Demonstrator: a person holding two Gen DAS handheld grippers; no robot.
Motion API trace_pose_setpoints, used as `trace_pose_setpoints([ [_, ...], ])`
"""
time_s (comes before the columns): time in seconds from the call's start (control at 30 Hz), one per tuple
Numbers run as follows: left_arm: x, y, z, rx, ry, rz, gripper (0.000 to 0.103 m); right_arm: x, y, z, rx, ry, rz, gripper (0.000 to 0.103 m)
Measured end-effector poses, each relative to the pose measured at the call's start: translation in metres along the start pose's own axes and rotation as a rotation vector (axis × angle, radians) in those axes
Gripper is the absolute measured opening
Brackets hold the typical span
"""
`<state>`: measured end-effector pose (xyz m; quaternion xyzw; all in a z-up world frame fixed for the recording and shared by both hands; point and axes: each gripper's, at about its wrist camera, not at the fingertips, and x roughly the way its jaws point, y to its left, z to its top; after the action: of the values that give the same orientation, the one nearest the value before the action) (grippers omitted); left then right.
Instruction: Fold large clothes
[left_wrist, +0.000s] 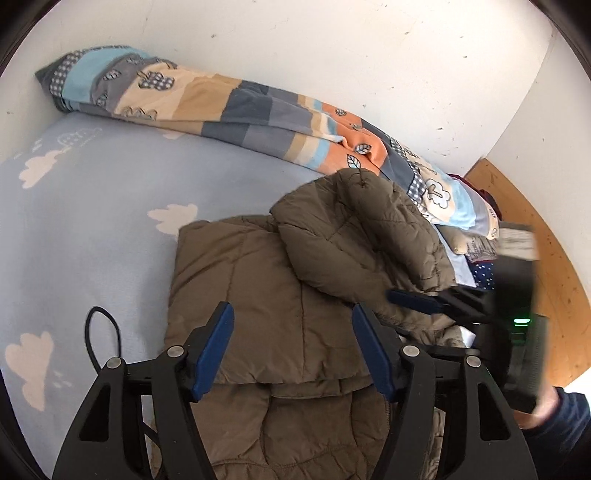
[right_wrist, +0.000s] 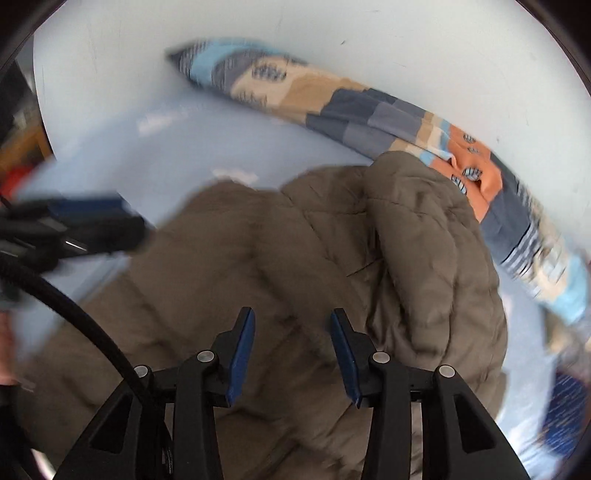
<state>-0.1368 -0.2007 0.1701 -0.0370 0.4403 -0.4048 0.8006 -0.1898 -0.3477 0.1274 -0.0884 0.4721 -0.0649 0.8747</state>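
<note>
Jacket (left_wrist: 288, 295), olive and quilted, lies partly folded on my bed (left_wrist: 92, 221). My left claw (left_wrist: 291, 350) and right claw (right_wrist: 291, 350) hover over it, both gaping, holding nothing.

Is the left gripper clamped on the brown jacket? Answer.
No. The left gripper is open above the brown jacket, gripping nothing.

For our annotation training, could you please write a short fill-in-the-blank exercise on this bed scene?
1. The puffy jacket being folded is olive-____ in colour.
2. The light blue bedsheet is printed with pale ____ shapes.
3. Both the left tongs and the right tongs are ____, holding nothing.
4. The patchwork quilt lies along the ____.

Missing words: brown; cloud; open; wall
</note>
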Motion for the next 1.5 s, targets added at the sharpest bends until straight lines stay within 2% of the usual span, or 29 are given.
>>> trace_pose_setpoints([
  [0.03, 0.002, 0.0, 0.001, 0.001, 0.009, -0.012, 0.067, 0.008, -0.001, 0.002, -0.013, 0.014, -0.011, 0.039],
  [0.07, 0.005, -0.001, 0.003, 0.007, 0.02, -0.024, 0.068, 0.017, -0.002, 0.002, -0.011, 0.032, -0.011, 0.012],
  [0.1, 0.007, -0.002, 0.004, 0.01, 0.024, -0.027, 0.068, 0.021, -0.005, 0.0, -0.002, 0.044, -0.002, 0.009],
  [0.23, 0.012, -0.008, 0.008, -0.008, 0.028, -0.067, 0.068, -0.002, -0.008, -0.01, 0.044, -0.029, 0.039, 0.007],
  [0.33, 0.016, -0.017, 0.008, 0.0, 0.028, -0.102, 0.068, -0.026, 0.004, -0.024, 0.036, -0.092, 0.128, 0.007],
  [0.4, 0.025, -0.025, 0.004, 0.019, 0.044, -0.082, 0.068, -0.027, 0.015, -0.034, 0.025, -0.075, 0.174, 0.007],
  [0.47, 0.035, -0.03, -0.001, 0.042, 0.066, -0.051, 0.068, -0.019, 0.023, -0.047, 0.003, -0.052, 0.183, 0.012],
  [0.57, 0.04, -0.032, -0.004, 0.062, 0.077, -0.028, 0.068, -0.015, 0.017, -0.061, 0.018, -0.035, 0.174, 0.028],
  [0.67, 0.033, -0.031, 0.001, 0.065, 0.045, -0.021, 0.068, -0.045, -0.009, -0.067, 0.089, -0.118, 0.276, 0.029],
  [0.73, 0.028, -0.035, 0.009, 0.087, 0.02, -0.001, 0.068, -0.067, -0.029, -0.065, 0.119, -0.172, 0.287, 0.031],
  [0.8, 0.026, -0.043, 0.022, 0.119, -0.012, 0.009, 0.068, -0.083, -0.053, -0.059, 0.163, -0.218, 0.262, 0.034],
  [0.87, 0.029, -0.049, 0.036, 0.11, -0.024, 0.022, 0.068, -0.095, -0.087, -0.048, 0.241, -0.27, 0.2, 0.051],
  [0.9, 0.032, -0.051, 0.044, 0.091, -0.035, 0.026, 0.068, -0.096, -0.103, -0.04, 0.288, -0.275, 0.142, 0.055],
  [0.97, 0.044, -0.059, 0.064, 0.064, -0.057, 0.028, 0.068, -0.091, -0.134, -0.028, 0.396, -0.271, 0.079, 0.055],
  [1.03, 0.069, -0.07, 0.082, 0.053, -0.034, 0.07, 0.068, -0.076, -0.158, -0.018, 0.496, -0.24, 0.067, 0.055],
  [1.07, 0.081, -0.075, 0.087, 0.05, -0.011, 0.053, 0.068, -0.066, -0.168, -0.014, 0.533, -0.226, 0.061, 0.055],
  [1.1, 0.095, -0.08, 0.091, 0.051, 0.018, 0.035, 0.068, -0.052, -0.175, -0.009, 0.57, -0.212, 0.075, 0.055],
  [1.17, 0.12, -0.087, 0.091, 0.091, 0.069, 0.082, 0.068, -0.033, -0.183, -0.006, 0.624, -0.204, 0.139, 0.055],
  [1.27, 0.148, -0.084, 0.07, 0.162, 0.151, 0.183, 0.068, -0.007, -0.181, -0.014, 0.624, -0.143, 0.145, 0.055],
  [1.33, 0.158, -0.074, 0.049, 0.18, 0.185, 0.208, 0.068, 0.01, -0.176, -0.026, 0.619, -0.095, 0.161, 0.055],
  [1.5, 0.167, -0.068, 0.023, 0.208, 0.178, 0.244, 0.07, 0.047, -0.163, -0.073, 0.594, 0.026, 0.13, 0.051],
])
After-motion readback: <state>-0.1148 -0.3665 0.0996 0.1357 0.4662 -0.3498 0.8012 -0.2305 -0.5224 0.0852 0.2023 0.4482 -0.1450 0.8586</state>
